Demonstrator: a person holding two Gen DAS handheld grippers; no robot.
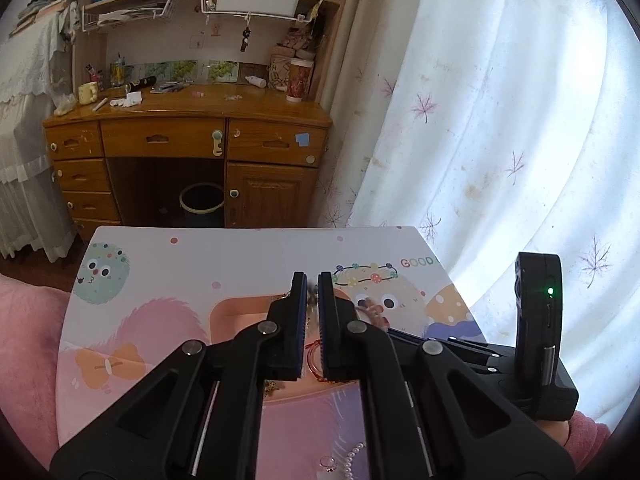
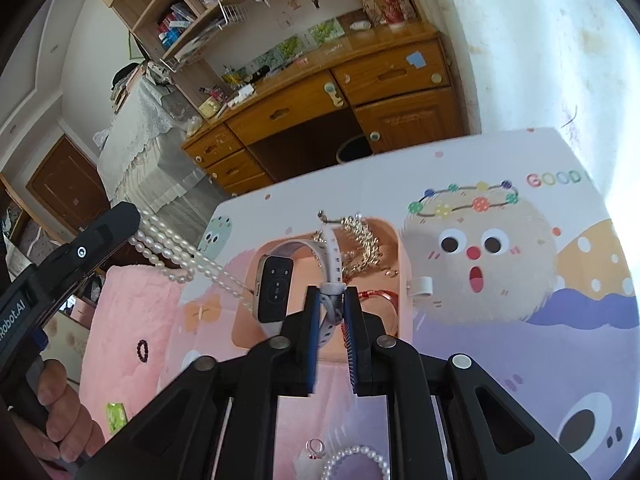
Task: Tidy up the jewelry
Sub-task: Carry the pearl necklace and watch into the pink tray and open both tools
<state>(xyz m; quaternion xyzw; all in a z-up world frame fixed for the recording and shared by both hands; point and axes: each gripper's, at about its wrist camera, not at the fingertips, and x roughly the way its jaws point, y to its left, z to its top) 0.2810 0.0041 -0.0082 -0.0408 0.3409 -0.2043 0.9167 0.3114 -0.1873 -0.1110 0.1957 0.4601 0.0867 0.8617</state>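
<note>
My right gripper [image 2: 331,294] is shut on the white strap of a smartwatch [image 2: 274,282], holding it above the pink jewelry box [image 2: 404,264]. Gold chains [image 2: 362,240] and a red bracelet [image 2: 380,298] lie in the box. My left gripper [image 2: 120,216] shows at the left of the right wrist view, shut on a pearl necklace [image 2: 180,254] that hangs toward the box. In the left wrist view the left gripper [image 1: 313,282] is nearly closed over the box [image 1: 240,308]. A ring [image 2: 314,448] and a pearl bracelet [image 2: 356,460] lie on the cartoon-print table [image 2: 520,360].
A small dark bead bracelet [image 2: 143,350] and a green item [image 2: 116,416] lie on the pink blanket [image 2: 128,320] left of the table. A wooden desk [image 1: 188,136] with shelves stands beyond the table. A white curtain [image 1: 500,120] hangs on the right.
</note>
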